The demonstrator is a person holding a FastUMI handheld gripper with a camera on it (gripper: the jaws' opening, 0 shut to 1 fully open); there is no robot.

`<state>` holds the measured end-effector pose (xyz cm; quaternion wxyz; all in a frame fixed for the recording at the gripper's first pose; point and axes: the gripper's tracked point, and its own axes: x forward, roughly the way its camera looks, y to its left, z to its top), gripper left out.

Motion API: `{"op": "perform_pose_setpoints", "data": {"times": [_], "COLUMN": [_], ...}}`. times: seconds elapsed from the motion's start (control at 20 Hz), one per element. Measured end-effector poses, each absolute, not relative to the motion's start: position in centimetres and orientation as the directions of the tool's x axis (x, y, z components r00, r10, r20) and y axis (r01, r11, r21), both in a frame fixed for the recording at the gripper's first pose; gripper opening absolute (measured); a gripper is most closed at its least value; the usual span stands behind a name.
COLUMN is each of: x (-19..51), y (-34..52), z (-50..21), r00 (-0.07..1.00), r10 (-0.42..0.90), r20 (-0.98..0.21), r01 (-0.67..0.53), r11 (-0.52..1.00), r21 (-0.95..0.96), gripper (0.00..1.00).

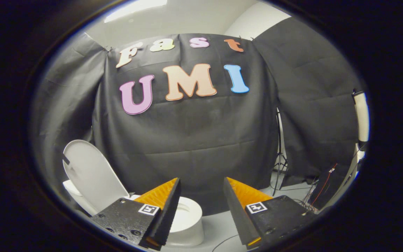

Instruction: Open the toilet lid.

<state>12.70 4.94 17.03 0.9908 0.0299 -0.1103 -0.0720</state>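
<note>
Black cloth (187, 140) hangs as the booth's wall across the whole space ahead of the hand-held gripper (201, 190), with a pale floor (219, 227) below it and a light stand (280, 154) and some loose cables (313, 196) off beyond the right finger.

Low down and to the left of the fingers sits the toilet (187, 224), its white bowl partly hidden behind the left finger. The toilet lid (89, 175) is already raised: it stands up tall behind the bowl, tipped back toward the cloth wall, and the seat ring below it lies bare. Judged from that, the job looks done, and the lid stays up because it leans past its hinge and rests there by its own weight, with nothing holding it.

That would also explain how the hand-held gripper is held. Its fingers are spread wide apart with nothing between them, released and empty, and neither touches the lid or the bowl. They sit well apart from the lid, above and to the right of the toilet. The view looks out roughly level, straight at the cloth wall and not down at the bowl, so the person seems to be holding the tool up and clear of the toilet, pointing forward. Whether the lid rests against a tank or the wall itself cannot be told, since its back is hidden.
</note>
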Motion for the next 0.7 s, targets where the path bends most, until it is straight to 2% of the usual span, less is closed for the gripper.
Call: {"op": "perform_pose_setpoints", "data": {"times": [0.7], "x": [13.6], "y": [5.2], "z": [15.9], "r00": [0.979], "r10": [-0.127], "r20": [0.16], "r01": [0.117], "r11": [0.991], "r21": [0.072], "gripper": [0.73]}}
